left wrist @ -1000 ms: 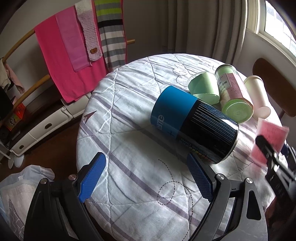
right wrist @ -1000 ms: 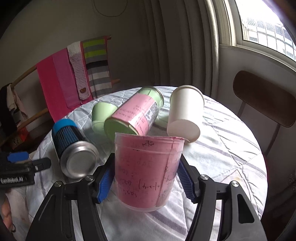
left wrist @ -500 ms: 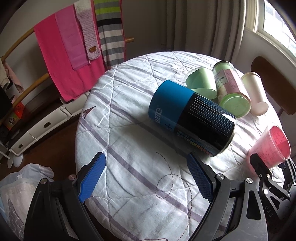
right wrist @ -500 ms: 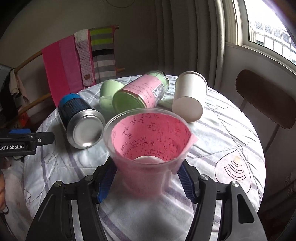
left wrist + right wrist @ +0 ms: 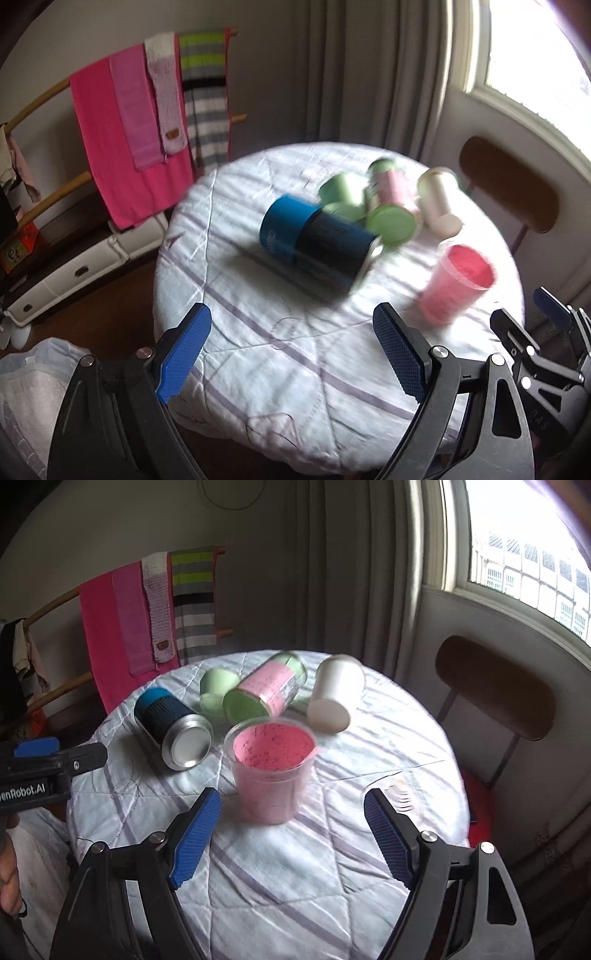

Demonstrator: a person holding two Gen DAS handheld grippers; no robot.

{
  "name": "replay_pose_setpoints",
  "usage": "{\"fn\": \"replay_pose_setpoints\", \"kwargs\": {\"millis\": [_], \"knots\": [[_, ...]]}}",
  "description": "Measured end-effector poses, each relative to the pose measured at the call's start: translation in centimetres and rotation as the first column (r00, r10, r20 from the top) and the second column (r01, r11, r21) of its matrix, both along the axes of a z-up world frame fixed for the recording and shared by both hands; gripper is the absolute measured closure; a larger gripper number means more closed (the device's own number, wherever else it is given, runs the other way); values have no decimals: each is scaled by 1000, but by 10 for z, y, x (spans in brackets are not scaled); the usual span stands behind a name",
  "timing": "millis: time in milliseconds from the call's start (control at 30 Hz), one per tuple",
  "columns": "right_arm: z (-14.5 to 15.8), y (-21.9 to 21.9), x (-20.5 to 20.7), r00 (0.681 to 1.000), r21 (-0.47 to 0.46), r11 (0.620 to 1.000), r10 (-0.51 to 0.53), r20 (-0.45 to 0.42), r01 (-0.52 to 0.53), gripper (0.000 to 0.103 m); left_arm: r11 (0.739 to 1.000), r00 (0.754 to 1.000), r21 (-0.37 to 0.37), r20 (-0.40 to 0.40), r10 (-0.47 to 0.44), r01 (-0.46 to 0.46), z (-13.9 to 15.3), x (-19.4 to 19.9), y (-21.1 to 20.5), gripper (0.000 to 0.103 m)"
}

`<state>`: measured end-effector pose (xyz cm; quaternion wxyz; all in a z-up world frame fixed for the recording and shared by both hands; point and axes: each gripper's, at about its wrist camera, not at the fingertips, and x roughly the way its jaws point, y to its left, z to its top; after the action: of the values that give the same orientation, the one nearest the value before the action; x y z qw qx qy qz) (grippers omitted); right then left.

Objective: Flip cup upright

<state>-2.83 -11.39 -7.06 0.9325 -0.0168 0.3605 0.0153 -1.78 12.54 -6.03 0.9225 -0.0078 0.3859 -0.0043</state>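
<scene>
The pink cup [image 5: 271, 771] stands upright on the round table [image 5: 332, 867], mouth up; it also shows in the left wrist view [image 5: 456, 282]. My right gripper [image 5: 291, 836] is open and empty, just short of the cup, its blue pads apart from it. My left gripper [image 5: 291, 354] is open and empty above the table's near edge. A white cup [image 5: 334, 698], a green cup [image 5: 216, 688], a pink-labelled green jar [image 5: 266, 692] and a blue-and-black can [image 5: 173, 725] lie on their sides behind the pink cup.
A brown chair [image 5: 495, 686] stands to the right of the table below the window. A rack with pink and striped cloths [image 5: 147, 605] stands behind at the left. A white drawer unit [image 5: 74, 266] sits on the floor left of the table.
My right gripper set the pink cup upright on the table, opened and drew back from it. My left gripper pulled back and up from the table; its view is blurred by motion.
</scene>
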Motion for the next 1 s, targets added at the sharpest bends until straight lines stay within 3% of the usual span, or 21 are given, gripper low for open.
{"fn": "replay_pose_setpoints", "kwargs": {"millis": [167, 333, 667, 1000], "knots": [[42, -3, -29, 994, 19, 999, -32, 100, 30, 20, 1000, 993, 4, 114, -1, 0, 34, -36, -9, 9], [60, 1, -47, 988, -1, 999, -49, 144, 49, 20, 999, 978, 37, 209, 6, -14, 53, -69, -16, 6], [83, 8, -85, 958, -25, 999, -29, 285, 38, 19, 998, 972, 56, 236, -13, 0, 60, -99, -24, 0], [88, 12, -102, 944, -35, 999, -20, 330, 34, 19, 998, 969, 64, 245, -15, 0, 63, -117, -28, 0]]}}
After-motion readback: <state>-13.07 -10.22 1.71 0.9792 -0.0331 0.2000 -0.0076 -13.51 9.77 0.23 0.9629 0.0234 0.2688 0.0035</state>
